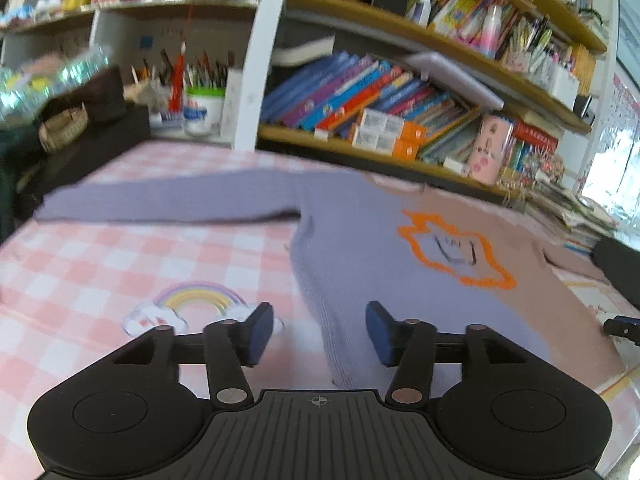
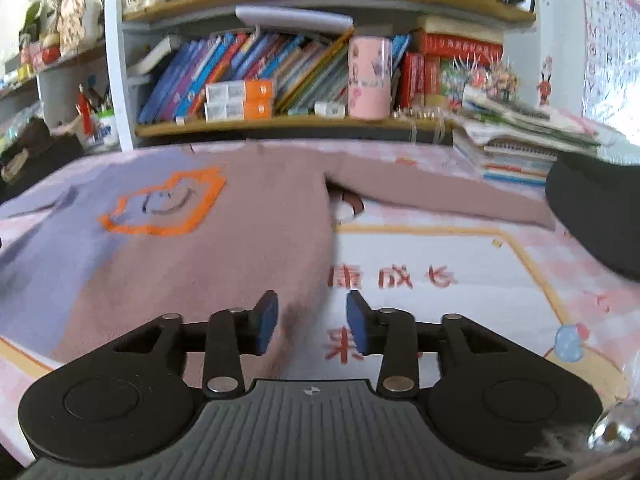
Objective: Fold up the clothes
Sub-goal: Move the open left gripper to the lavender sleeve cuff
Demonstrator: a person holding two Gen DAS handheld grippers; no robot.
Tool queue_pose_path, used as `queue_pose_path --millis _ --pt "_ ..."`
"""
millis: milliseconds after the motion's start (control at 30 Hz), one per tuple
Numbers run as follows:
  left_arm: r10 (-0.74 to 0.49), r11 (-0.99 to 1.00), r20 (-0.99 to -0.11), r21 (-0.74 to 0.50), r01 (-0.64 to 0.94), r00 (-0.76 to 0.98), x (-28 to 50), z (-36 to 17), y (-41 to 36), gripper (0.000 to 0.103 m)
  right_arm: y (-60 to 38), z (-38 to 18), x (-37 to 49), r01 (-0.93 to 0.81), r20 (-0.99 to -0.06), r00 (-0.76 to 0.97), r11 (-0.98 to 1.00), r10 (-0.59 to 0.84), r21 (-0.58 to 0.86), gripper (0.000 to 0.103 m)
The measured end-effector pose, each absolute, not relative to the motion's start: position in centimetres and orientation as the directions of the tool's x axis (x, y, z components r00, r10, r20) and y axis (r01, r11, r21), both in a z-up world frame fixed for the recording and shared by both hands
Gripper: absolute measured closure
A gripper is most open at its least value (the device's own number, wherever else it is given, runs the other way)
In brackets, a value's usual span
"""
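A sweater (image 1: 360,248), half lilac and half dusty pink with an orange outlined figure on the chest, lies flat on the pink checked cloth (image 1: 100,264), sleeves spread out to the sides. My left gripper (image 1: 319,332) is open and empty, just above the sweater's lilac bottom left hem. In the right wrist view the sweater (image 2: 224,248) shows its pink half and right sleeve. My right gripper (image 2: 312,326) is open and empty over the pink bottom right hem corner.
Bookshelves (image 1: 380,96) full of books and boxes stand behind the table. A stack of notebooks (image 2: 516,152) lies at the back right. A dark round object (image 2: 600,208) sits at the right edge. A pen cup (image 1: 202,104) stands at the back left.
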State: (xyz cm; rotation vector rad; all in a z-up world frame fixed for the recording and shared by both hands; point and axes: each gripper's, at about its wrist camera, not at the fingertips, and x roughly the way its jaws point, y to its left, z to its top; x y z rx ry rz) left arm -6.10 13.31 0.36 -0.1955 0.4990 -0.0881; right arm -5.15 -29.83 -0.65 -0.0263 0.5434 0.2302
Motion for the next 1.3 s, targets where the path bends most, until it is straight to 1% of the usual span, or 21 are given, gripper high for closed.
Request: queue_pose_path --millis 133,200,333,533,600,700,800,867,933,1033,1100,1167,1233,1300 --pt "-0.133 0.977 -0.423 -0.207 0.047 0.896 -7.1 1.7 13.5 0.028 -28.5 0.5 -5.5 -0.268 -0.490 0.835 0.963 0.249 0.032 0.052" --pt "-0.132 0.980 -0.411 -0.193 0.056 0.902 -7.4 2.0 13.4 0.021 -27.2 0.9 -5.6 -0.304 -0.488 0.828 0.952 0.277 0.025 0.051" --pt "-0.101 0.986 -0.412 -0.166 0.035 0.906 -7.6 2.0 13.5 0.014 -24.2 1.4 -5.5 -0.398 -0.485 0.801 0.917 0.349 0.003 0.046" --pt "-0.069 0.983 -0.432 -0.186 -0.014 0.899 -7.2 1.2 14.4 0.011 -20.7 2.0 -4.4 -0.498 -0.482 0.768 0.866 0.421 -0.037 0.037" --pt "-0.051 0.984 -0.438 -0.176 -0.030 0.898 -7.2 1.0 14.7 0.011 -19.9 2.1 -3.8 -0.526 -0.481 0.755 0.849 0.445 -0.040 0.036" --pt "-0.016 0.985 -0.424 -0.162 -0.059 0.906 -7.3 1.2 15.6 0.009 -18.7 2.0 -2.7 -0.562 -0.485 0.733 0.826 0.477 -0.038 0.034" --pt "0.022 0.980 -0.395 -0.171 -0.097 0.919 -7.3 1.4 17.0 0.009 -17.7 1.7 -1.5 -0.598 -0.490 0.709 0.801 0.507 -0.037 0.030" --pt "0.064 0.974 -0.393 -0.176 -0.143 0.917 -6.9 1.6 18.2 0.009 -17.2 1.4 -0.5 -0.619 -0.493 0.694 0.785 0.524 -0.037 0.027" --pt "0.101 0.966 -0.412 -0.175 -0.188 0.906 -6.4 1.5 19.4 0.009 -16.6 1.1 0.6 -0.633 -0.499 0.684 0.773 0.532 -0.043 0.026" --pt "0.159 0.947 -0.470 -0.176 -0.268 0.868 -4.9 1.3 21.5 0.009 -15.9 0.7 2.2 -0.647 -0.508 0.677 0.760 0.533 -0.064 0.024" --pt "0.172 0.932 -0.506 -0.193 -0.306 0.845 -3.8 1.1 23.2 0.009 -15.4 0.4 3.1 -0.655 -0.509 0.676 0.751 0.533 -0.084 0.021" --pt "0.180 0.916 -0.529 -0.216 -0.337 0.829 -3.0 1.0 24.6 0.007 -15.1 0.1 3.5 -0.657 -0.507 0.683 0.746 0.526 -0.111 0.015" --pt "0.198 0.895 -0.547 -0.236 -0.377 0.813 -2.1 0.8 26.2 0.006 -15.0 -0.5 3.6 -0.656 -0.507 0.686 0.745 0.522 -0.121 0.012" --pt "0.225 0.874 -0.555 -0.248 -0.417 0.801 -1.2 0.7 27.6 0.006 -15.1 -1.1 3.6 -0.661 -0.521 0.675 0.742 0.522 -0.113 0.011"
